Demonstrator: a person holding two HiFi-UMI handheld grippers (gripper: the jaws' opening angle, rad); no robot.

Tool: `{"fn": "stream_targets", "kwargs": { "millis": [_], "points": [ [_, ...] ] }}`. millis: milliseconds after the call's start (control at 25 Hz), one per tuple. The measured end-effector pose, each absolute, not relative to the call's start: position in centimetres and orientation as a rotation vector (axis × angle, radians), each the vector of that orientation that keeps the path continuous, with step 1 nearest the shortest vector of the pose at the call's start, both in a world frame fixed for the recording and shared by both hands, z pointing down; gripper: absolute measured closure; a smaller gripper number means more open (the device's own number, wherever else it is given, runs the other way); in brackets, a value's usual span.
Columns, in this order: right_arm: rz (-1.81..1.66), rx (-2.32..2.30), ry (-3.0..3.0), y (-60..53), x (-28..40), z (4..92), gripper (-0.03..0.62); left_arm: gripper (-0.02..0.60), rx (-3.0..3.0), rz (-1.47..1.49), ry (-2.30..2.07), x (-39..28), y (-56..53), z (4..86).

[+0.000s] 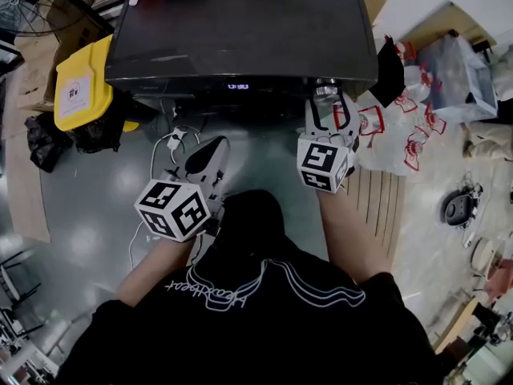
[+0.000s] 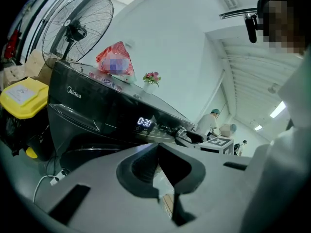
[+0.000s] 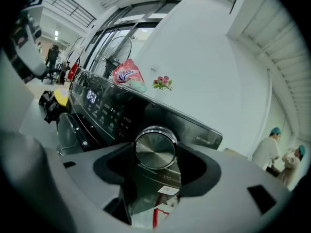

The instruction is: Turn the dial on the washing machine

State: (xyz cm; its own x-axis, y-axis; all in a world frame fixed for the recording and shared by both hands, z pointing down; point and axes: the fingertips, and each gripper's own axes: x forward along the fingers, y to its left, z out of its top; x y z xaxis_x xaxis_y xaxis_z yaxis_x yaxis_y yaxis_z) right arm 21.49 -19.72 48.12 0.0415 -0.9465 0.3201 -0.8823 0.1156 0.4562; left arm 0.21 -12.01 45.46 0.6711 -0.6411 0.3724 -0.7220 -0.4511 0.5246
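Observation:
The black front-loading washing machine (image 1: pixel 240 22) stands ahead, its display (image 1: pixel 237 87) lit. Its round metal dial (image 3: pixel 155 148) sits at the panel's right end. In the right gripper view my right gripper (image 3: pixel 156 154) has one jaw against each side of the dial and is shut on it. From the head view the right gripper (image 1: pixel 329 109) reaches up to the dial (image 1: pixel 325 89) under the machine's front edge. My left gripper (image 1: pixel 210 152) hangs lower and to the left, away from the panel, jaws together and holding nothing. The left gripper view shows the left gripper (image 2: pixel 158 148), the display (image 2: pixel 144 123) and the dial (image 2: pixel 181 131).
A yellow lidded bin (image 1: pixel 80 87) stands left of the machine. White plastic bags with red handles (image 1: pixel 401 127) lie to its right. A cable and plug (image 1: pixel 172 141) trail on the floor in front. A detergent bag (image 3: pixel 127 74) and small flowers (image 3: pixel 163 83) rest on top. A fan (image 2: pixel 77 28) stands behind.

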Motion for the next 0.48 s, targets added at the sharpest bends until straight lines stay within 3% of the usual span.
{"fn": "stream_targets", "kwargs": {
  "millis": [480],
  "points": [
    [0.285, 1.942, -2.100, -19.59, 22.37, 48.35, 0.313, 0.575, 2.200, 0.161, -1.041, -0.13, -11.17, 45.61]
  ]
}}
